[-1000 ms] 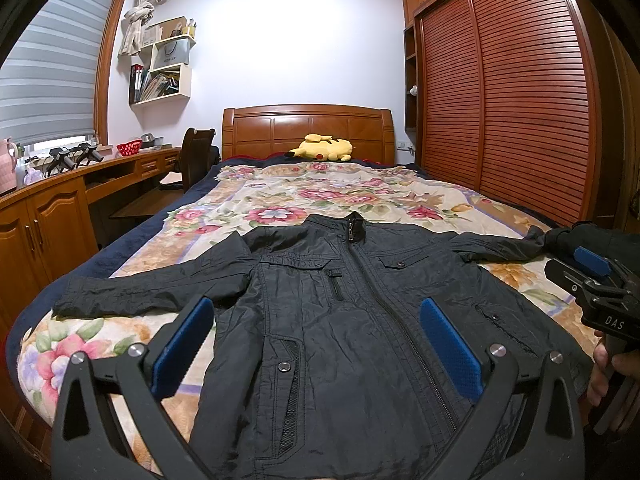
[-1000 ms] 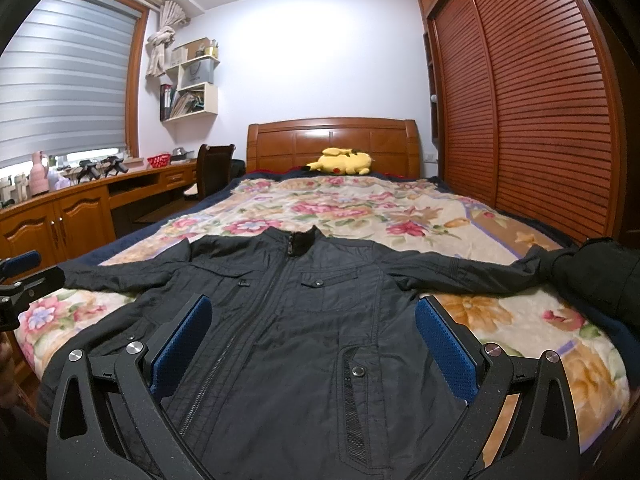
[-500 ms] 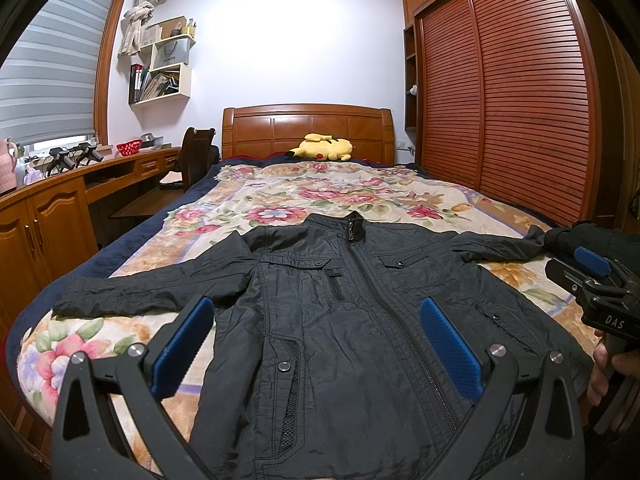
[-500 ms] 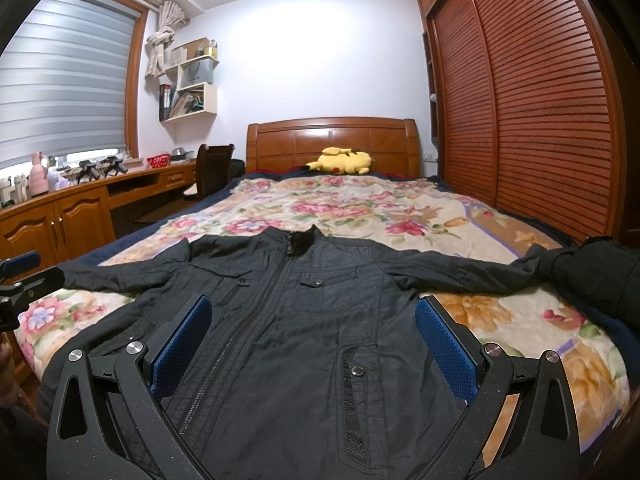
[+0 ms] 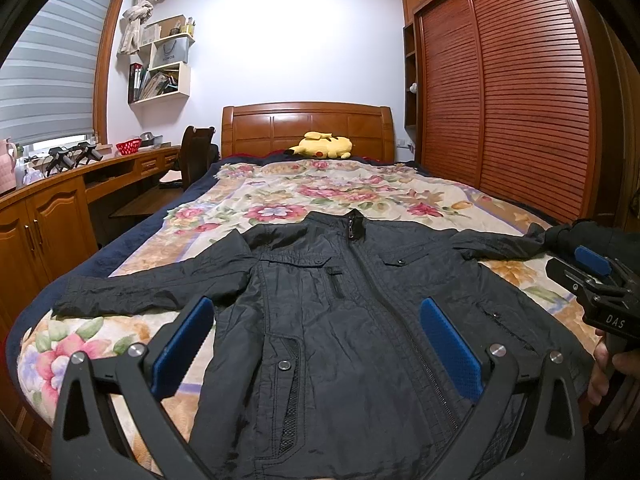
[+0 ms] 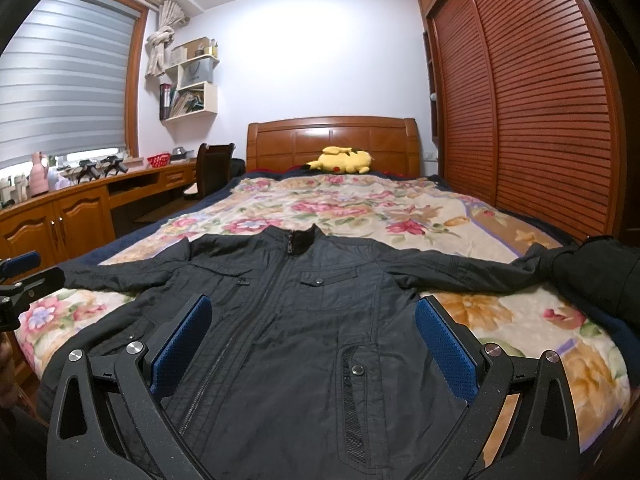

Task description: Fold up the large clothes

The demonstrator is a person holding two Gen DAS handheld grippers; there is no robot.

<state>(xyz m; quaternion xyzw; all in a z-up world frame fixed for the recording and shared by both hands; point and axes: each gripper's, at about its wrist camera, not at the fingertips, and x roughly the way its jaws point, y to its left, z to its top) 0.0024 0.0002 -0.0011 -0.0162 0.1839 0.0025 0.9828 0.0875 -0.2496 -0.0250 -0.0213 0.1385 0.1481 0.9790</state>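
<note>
Black zip-front jacket [image 5: 344, 320] spread flat, front up, on floral bedspread [image 5: 320, 184]; collar pointing away, both sleeves stretched out sideways. Left gripper [image 5: 316, 344] hovering above lower hem, blue pads [image 5: 182, 346] spread wide, gripping nothing. Right gripper [image 6: 312, 344] likewise wide apart and empty, poised over right half of jacket front. Dark bundle [image 6: 600, 280] touching far right sleeve end, right of both claws. Yellow plush toy [image 5: 324, 146] far ahead, against headboard [image 5: 308, 128]. No visible change from frames half a second and one second earlier: jacket and both claws unmoved.
</note>
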